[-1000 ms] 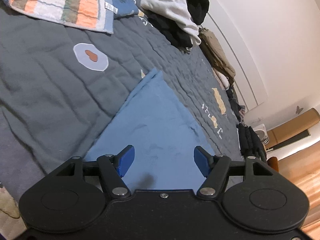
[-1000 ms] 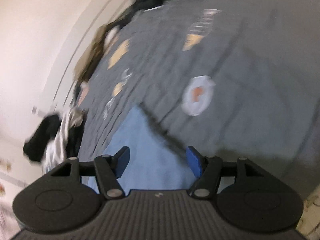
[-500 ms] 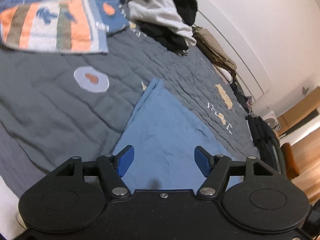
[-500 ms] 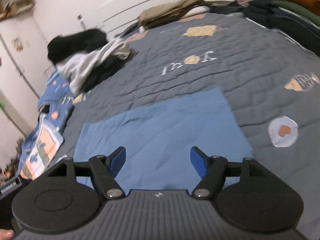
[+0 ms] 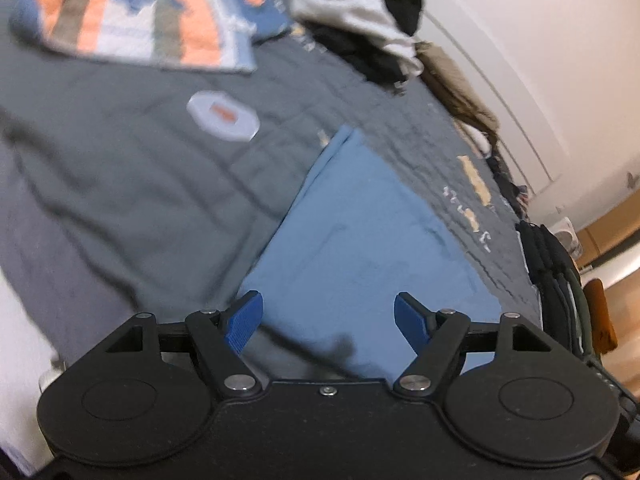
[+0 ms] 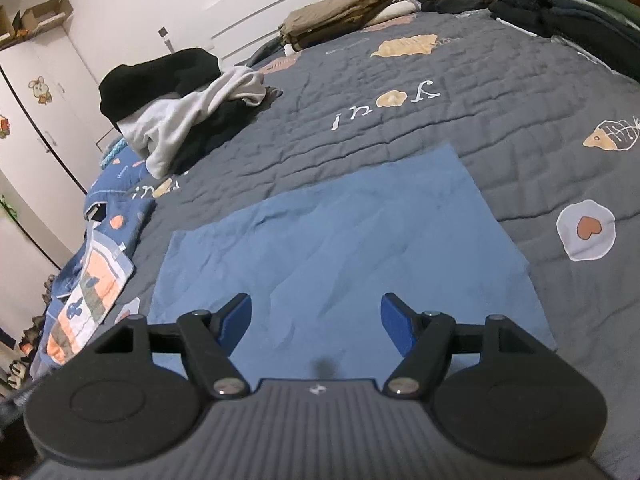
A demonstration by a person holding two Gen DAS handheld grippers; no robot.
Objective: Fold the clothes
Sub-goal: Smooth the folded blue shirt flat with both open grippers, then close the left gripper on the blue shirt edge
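Note:
A blue garment (image 6: pixel 344 240) lies flat as a folded rectangle on the grey quilted bedspread (image 6: pixel 420 116). It also shows in the left wrist view (image 5: pixel 360 248), seen from its left side. My right gripper (image 6: pixel 316 320) is open and empty, held above the garment's near edge. My left gripper (image 5: pixel 328 316) is open and empty, above the garment's near left corner. Neither gripper touches the cloth.
A heap of black and grey clothes (image 6: pixel 180 104) lies at the back left. An orange-striped blue blanket (image 6: pixel 92 272) lies at the left edge. Folded dark clothes (image 6: pixel 560 4) are stacked at the back right, and a khaki garment (image 6: pixel 344 16) lies by the wall.
Both grippers pulled back and up from the blue garment, staying open. The right wrist view swung round from the bed's side to face the garment squarely.

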